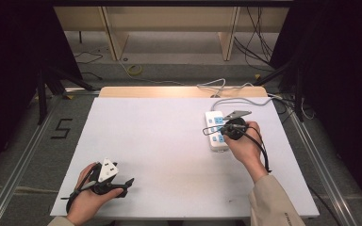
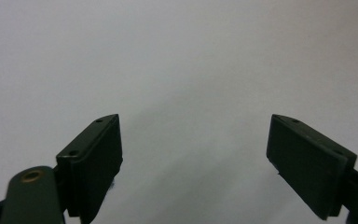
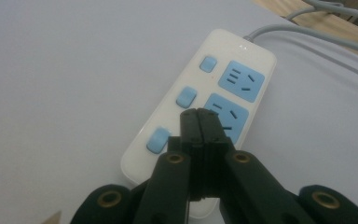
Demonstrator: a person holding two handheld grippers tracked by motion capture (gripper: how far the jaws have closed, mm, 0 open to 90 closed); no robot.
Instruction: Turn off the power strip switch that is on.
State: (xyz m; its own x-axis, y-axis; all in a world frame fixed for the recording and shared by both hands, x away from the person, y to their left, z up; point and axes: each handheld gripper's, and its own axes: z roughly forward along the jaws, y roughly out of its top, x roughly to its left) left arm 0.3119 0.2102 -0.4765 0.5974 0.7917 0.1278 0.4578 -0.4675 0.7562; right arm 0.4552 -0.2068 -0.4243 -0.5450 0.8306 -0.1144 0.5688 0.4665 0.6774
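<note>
At the desk's [image 1: 169, 155] far right, the right tool [image 3: 199, 116], clenched on nothing, hovers over the white power strip [image 3: 177, 116] near its blue switches, none visibly pressed yet, while the left tool [image 2: 193, 154] rests spread apart, well away from it.

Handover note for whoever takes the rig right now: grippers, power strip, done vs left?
Right gripper: jaws shut, empty, tips over the white power strip between its blue switches and sockets; contact unclear.
Left gripper: open, empty, idle over the bare near-left of the table.
Power strip lies at the table's far right, its grey cord running off the back edge.
Done: right gripper in position at the strip.
Left: probably pressing a switch with the shut tips.
</note>
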